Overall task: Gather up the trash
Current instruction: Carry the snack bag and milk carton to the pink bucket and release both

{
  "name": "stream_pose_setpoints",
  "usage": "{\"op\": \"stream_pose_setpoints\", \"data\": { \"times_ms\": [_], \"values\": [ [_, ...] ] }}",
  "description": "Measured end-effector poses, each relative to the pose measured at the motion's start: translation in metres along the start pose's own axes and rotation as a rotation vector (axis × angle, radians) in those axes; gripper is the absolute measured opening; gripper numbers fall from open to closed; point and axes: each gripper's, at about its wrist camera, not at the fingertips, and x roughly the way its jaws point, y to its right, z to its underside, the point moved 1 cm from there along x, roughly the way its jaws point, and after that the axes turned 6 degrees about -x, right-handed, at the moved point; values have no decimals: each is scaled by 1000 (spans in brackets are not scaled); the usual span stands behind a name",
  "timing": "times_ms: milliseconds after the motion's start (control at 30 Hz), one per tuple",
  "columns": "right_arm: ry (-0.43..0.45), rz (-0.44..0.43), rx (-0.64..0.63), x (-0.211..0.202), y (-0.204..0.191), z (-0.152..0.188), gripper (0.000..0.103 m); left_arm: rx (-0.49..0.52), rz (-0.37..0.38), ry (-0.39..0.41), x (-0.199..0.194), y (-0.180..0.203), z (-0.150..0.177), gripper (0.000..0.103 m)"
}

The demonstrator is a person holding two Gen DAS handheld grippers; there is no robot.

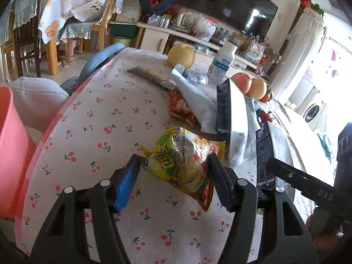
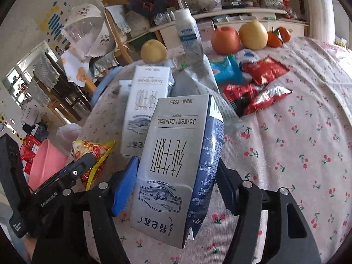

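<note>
Right wrist only: red wrappers (image 2: 259, 83); jaws on milk carton (image 2: 176, 167), left's on chip bag (image 1: 184, 160).

Between the fingers of the left claw (image 1: 173, 171) sits a yellow snack bag (image 1: 187, 165) of crinkled, glossy plastic film. The right claw (image 2: 176, 182) has matt black plastic fingers with bright metal pins, one finger faced with a blue rubbery pad (image 2: 124, 189); between them is a milk carton (image 2: 176, 165) of smooth, faintly shiny printed card. Under both lies the counter (image 2: 297, 132), covered in matt woven cloth with a cherry print. Ahead and right of the right claw lie red foil wrappers (image 2: 261, 83), shiny and creased. Left of the left claw stands a pink bin (image 1: 11, 154) of smooth plastic.
</note>
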Motion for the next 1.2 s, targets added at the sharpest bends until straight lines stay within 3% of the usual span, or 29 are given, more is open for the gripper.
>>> {"op": "stream_pose_setpoints", "data": {
  "times_ms": [133, 367, 467, 600, 700, 867, 1000, 1067, 1100, 1200],
  "values": [
    [34, -39, -6, -15, -13, -7, 68, -19, 29, 38, -15, -4, -5, 64],
    [64, -206, -28, -28, -66, -34, 68, -101, 43, 193, -71, -35, -21, 64],
    [62, -303, -79, -28, -110, -46, 68, -169, -13, 285, -97, -66, -28, 64],
    [45, -407, -187, -17, -183, -56, 68, -282, -177, 393, -126, -119, -34, 64],
    [19, -460, -256, 0, -234, -58, 68, -387, -293, 410, -134, -159, -35, 64],
    [-43, -496, -355, 44, -305, -51, 68, -574, -387, 391, -139, -221, -29, 64],
    [-94, -517, -395, 73, -337, -42, 70, -653, -411, 381, -138, -244, -27, 65],
    [-116, -516, -393, 83, -343, -38, 77, -666, -437, 386, -138, -251, -26, 73],
    [-121, -514, -376, 87, -344, -38, 85, -666, -447, 393, -138, -252, -28, 74],
    [-111, -515, -338, 86, -331, -40, 89, -644, -477, 417, -139, -252, -31, 79]
  ]
}}
